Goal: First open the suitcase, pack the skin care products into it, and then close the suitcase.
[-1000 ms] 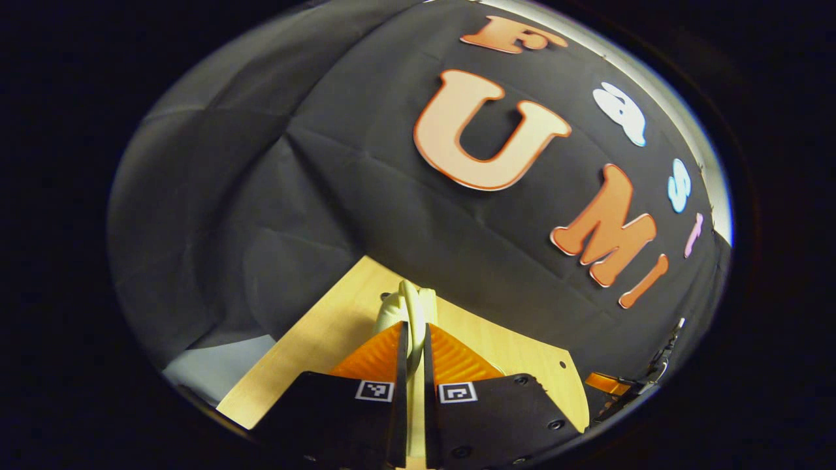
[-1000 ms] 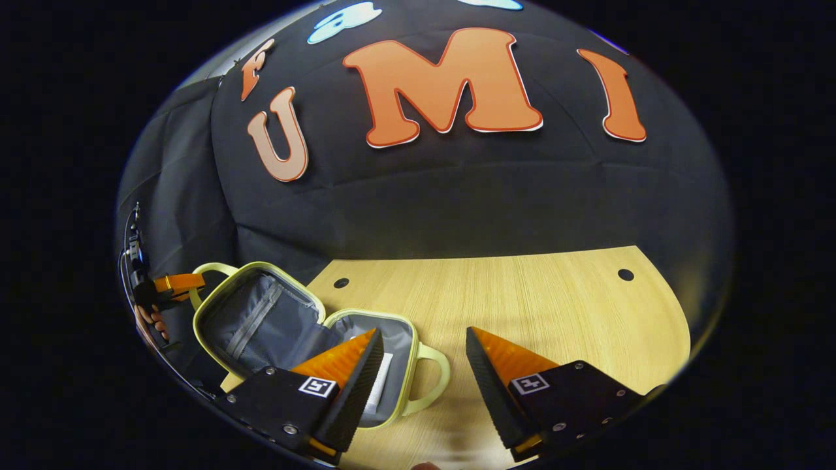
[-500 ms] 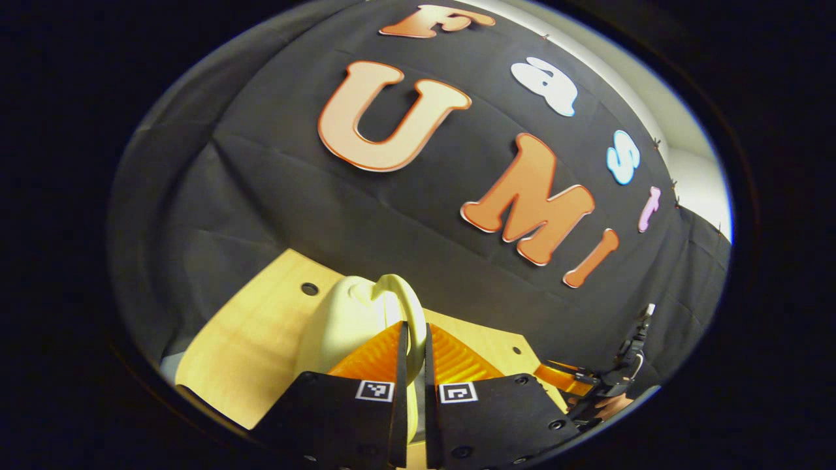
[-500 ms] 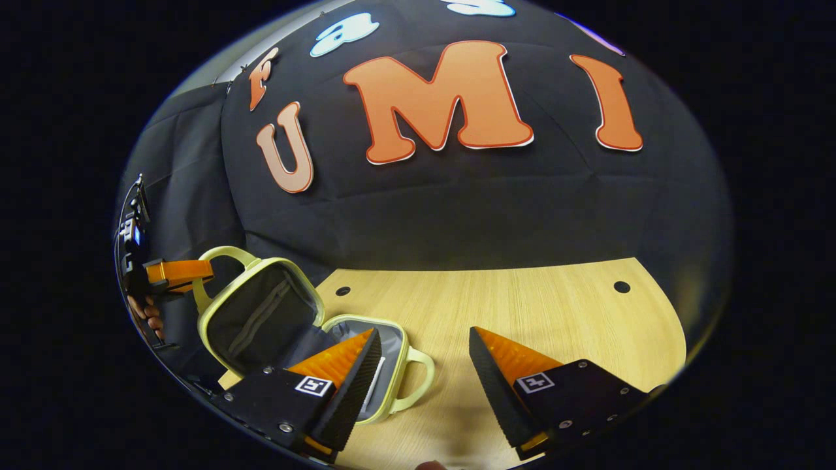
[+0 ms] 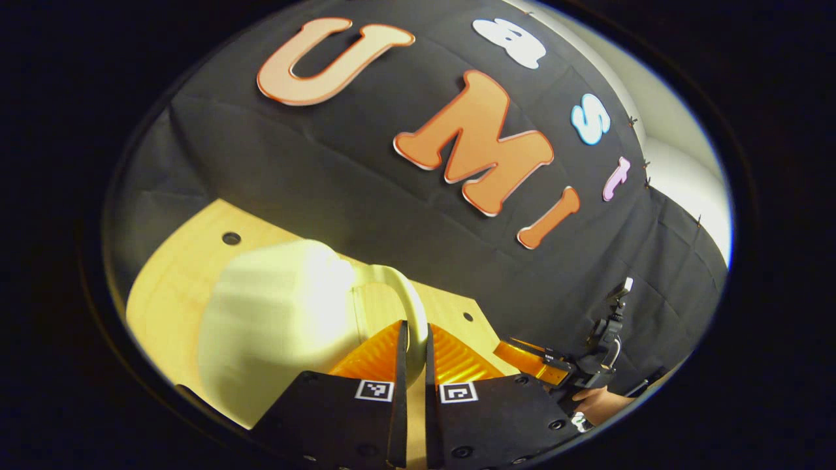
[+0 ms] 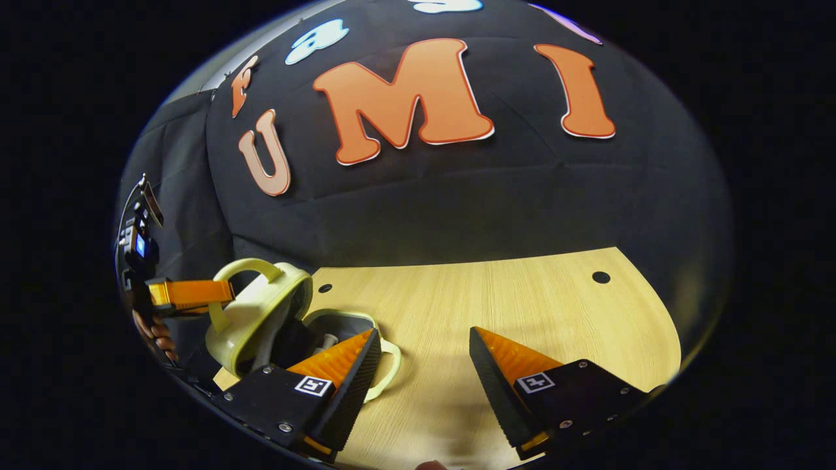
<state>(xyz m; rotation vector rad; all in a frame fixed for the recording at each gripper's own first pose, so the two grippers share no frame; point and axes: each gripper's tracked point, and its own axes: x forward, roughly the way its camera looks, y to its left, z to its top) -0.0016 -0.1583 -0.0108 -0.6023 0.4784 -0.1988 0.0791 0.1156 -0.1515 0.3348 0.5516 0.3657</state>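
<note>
The suitcase (image 6: 261, 313) is shown half-closed, contents packed; its lid handle (image 5: 408, 307) is pinched by the left gripper (image 5: 413, 339); right gripper (image 6: 424, 365) jaws spread.

A small pale yellow-green suitcase (image 6: 261, 320) lies on the table, half shut: its lid (image 5: 274, 320) tilts steeply over the base, leaving a wedge-shaped gap with dark lining. Each half carries a looped handle (image 5: 408, 307). A pale item (image 6: 324, 341) lies inside the base.

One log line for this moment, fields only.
phase: closing | left hand-held gripper: shut on lid handle | suitcase: part open | right hand-held gripper: open, empty
</note>
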